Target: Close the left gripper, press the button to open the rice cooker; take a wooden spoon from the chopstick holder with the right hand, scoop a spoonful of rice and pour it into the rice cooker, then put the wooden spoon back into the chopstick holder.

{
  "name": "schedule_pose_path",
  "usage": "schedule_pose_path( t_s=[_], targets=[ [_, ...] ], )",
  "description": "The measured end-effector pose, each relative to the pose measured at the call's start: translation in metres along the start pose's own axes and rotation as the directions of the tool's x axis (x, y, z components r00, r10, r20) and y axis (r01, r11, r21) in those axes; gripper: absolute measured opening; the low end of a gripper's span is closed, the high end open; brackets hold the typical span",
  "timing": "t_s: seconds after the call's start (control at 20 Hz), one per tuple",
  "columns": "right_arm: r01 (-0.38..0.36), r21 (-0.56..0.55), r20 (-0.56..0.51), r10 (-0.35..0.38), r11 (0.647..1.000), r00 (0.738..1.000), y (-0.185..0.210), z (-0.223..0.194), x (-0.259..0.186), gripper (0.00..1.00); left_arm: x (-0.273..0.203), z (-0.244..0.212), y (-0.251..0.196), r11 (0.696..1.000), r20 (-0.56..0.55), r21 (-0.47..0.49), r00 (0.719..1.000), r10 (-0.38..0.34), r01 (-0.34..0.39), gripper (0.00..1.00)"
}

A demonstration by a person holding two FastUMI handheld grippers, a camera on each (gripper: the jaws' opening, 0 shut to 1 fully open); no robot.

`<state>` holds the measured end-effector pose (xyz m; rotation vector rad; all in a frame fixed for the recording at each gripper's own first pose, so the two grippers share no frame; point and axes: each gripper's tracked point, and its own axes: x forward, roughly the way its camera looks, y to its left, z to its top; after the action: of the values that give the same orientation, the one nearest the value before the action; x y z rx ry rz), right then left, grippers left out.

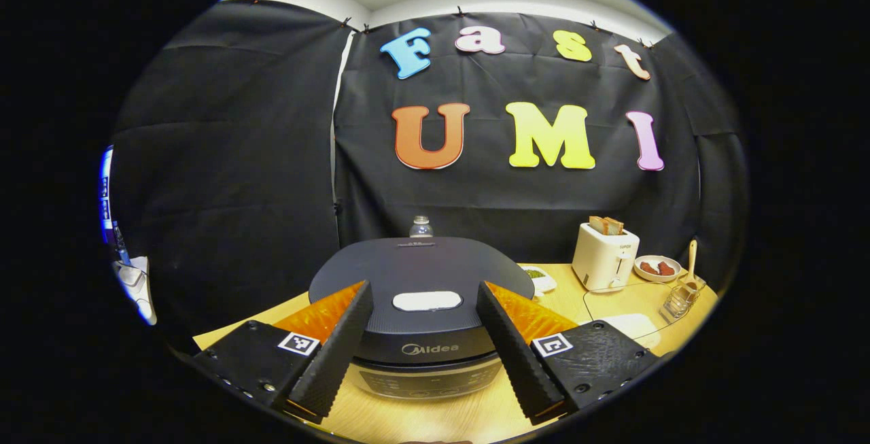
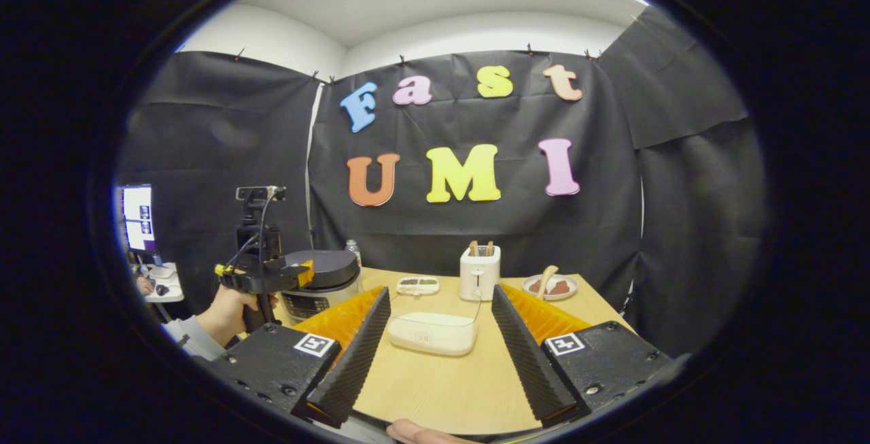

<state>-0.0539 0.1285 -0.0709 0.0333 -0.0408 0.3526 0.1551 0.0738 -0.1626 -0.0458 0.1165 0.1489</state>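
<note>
A: Rice cooker (image 1: 421, 308), item one: where, and what of the tongs?
B: Lid down, at the table's (image 1: 435, 417) left end. Left gripper (image 1: 425, 308) spread wide, fingers either side of the lid's pale button (image 1: 427, 300), apart from it.
A: Second pair?
B: Right gripper (image 2: 440, 304) also wide, holding nothing, above a white box (image 2: 432, 332) mid-table.
A: Further out?
B: Toaster (image 2: 480, 272) along the back edge; beside it a plate (image 2: 550, 286). Wooden spoon (image 1: 692, 260) upright in the chopstick holder (image 1: 680, 300), right edge. A hand (image 2: 228, 315) grips the left tool.
</note>
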Motion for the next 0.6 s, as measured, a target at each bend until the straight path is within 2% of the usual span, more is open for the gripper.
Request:
schedule_pose_path(
  t_s=[0.1,0.15,0.2,0.3,0.35,0.4,0.45,0.5,0.55,0.6],
  targets=[
    [0.001,-0.003,0.0,-0.001,1.0,1.0,0.0,0.0,0.0,0.97,-0.001,0.0,0.0,1.0,0.013,-0.004,1.0,0.001,-0.001,1.0],
    [0.001,-0.001,-0.001,-0.001,1.0,1.0,0.0,0.0,0.0,0.93,-0.001,0.0,0.0,1.0,0.02,0.0,1.0,0.0,0.0,0.99],
    [0.005,-0.002,-0.002,-0.005,1.0,1.0,-0.001,-0.001,0.0,0.97,-0.001,-0.001,0.0,1.0,0.025,-0.004,1.0,0.001,0.0,0.99],
    [0.013,-0.005,0.0,-0.013,1.0,1.0,-0.002,0.001,-0.001,0.97,-0.001,-0.007,-0.001,1.0,0.011,-0.015,1.0,-0.003,0.003,0.99],
    [0.013,-0.007,0.002,-0.013,1.0,1.0,-0.002,0.003,-0.003,0.93,-0.001,-0.005,-0.001,1.0,0.03,-0.004,1.0,-0.003,0.003,0.99],
    [0.011,-0.01,0.006,-0.011,1.0,1.0,0.0,0.004,-0.004,0.97,0.001,-0.008,-0.001,1.0,0.025,0.0,1.0,-0.004,0.004,0.99],
    [0.011,-0.014,0.007,-0.011,1.0,1.0,0.001,0.004,-0.005,0.93,0.0,-0.007,-0.001,1.0,0.025,-0.005,1.0,-0.008,0.008,0.99],
    [0.009,-0.014,0.01,-0.009,1.0,1.0,0.002,0.006,-0.007,0.97,0.0,-0.007,-0.001,1.0,0.018,-0.015,1.0,-0.009,0.009,0.99],
    [0.008,-0.015,0.012,-0.008,1.0,1.0,0.003,0.007,-0.008,0.93,0.0,-0.008,-0.002,1.0,0.015,0.006,1.0,-0.015,0.015,0.99],
    [0.009,-0.018,0.017,-0.009,1.0,1.0,0.004,0.008,-0.009,0.97,0.0,-0.01,-0.002,1.0,0.015,-0.002,1.0,-0.016,0.016,0.99]
  ],
)
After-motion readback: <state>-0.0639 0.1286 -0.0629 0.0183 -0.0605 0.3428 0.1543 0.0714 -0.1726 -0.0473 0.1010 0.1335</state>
